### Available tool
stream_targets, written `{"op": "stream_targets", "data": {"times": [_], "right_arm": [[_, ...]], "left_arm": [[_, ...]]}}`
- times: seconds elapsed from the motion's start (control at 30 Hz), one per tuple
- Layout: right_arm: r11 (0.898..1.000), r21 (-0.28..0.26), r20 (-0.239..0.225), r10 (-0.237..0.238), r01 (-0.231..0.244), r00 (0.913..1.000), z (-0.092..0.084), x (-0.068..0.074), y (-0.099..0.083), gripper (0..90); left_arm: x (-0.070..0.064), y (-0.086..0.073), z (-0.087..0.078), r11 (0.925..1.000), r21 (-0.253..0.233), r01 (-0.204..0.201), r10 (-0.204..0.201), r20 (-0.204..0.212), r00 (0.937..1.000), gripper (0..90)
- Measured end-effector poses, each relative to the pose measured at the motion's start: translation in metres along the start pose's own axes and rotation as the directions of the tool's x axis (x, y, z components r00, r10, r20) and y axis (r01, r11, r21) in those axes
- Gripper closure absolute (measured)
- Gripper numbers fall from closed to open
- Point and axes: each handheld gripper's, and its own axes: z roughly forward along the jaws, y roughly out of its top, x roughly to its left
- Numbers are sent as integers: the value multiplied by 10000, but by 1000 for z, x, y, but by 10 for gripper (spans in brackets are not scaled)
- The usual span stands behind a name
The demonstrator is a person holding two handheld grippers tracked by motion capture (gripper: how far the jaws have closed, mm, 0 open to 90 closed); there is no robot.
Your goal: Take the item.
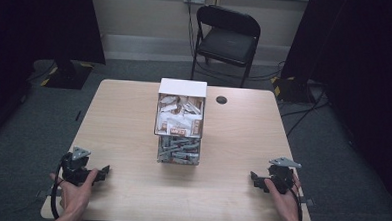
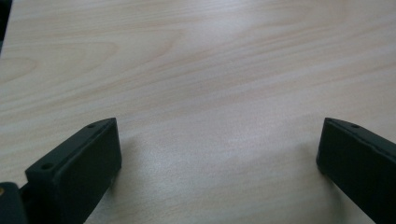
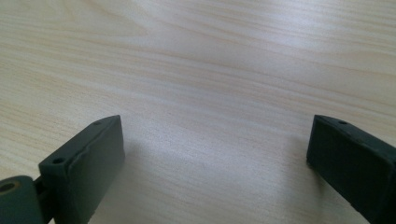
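A white box (image 1: 181, 110) stands in the middle of the wooden table (image 1: 128, 122), its open top packed with small white and brown packets. A clear container (image 1: 178, 150) of grey parts sits against its near side. My left gripper (image 1: 100, 173) rests near the front left corner, held by a hand, jaws wide apart over bare wood (image 2: 219, 135). My right gripper (image 1: 255, 181) rests near the front right corner, also open, with bare wood (image 3: 215, 135) between its jaws. Both are well apart from the box.
A dark round cable hole (image 1: 221, 99) sits in the table behind the box to the right. A black folding chair (image 1: 227, 39) stands beyond the far edge. Dark curtains hang at both sides, and cables lie on the grey carpet.
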Motion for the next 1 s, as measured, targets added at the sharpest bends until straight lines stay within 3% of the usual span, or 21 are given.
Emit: {"op": "stream_targets", "data": {"times": [0.17,0.3,0.53,0.7,0.83,1.0], "right_arm": [[10000,0,7,3,-3,10000,0,0,0,35],[10000,-3,10,-1,1,10000,0,0,0,34],[10000,-21,-10,-11,11,10000,0,0,0,43],[9998,-192,-16,68,-68,10000,-3,0,0,159],[9997,-203,-126,-98,96,9999,-5,3,4,169],[9981,-505,-582,-378,349,9976,-10,10,6,206]], "left_arm": [[-2,1,1,9999,-1,164,-164,-164,9997,0],[1,3,3,10000,10,-58,58,100,9999,0],[1,4,4,9999,2,-120,120,138,9998,0],[1,4,4,9999,7,-126,125,126,9998,0],[1,4,4,9999,5,-103,103,131,9999,0],[2,4,4,9999,9,-126,126,129,9998,0]]}}
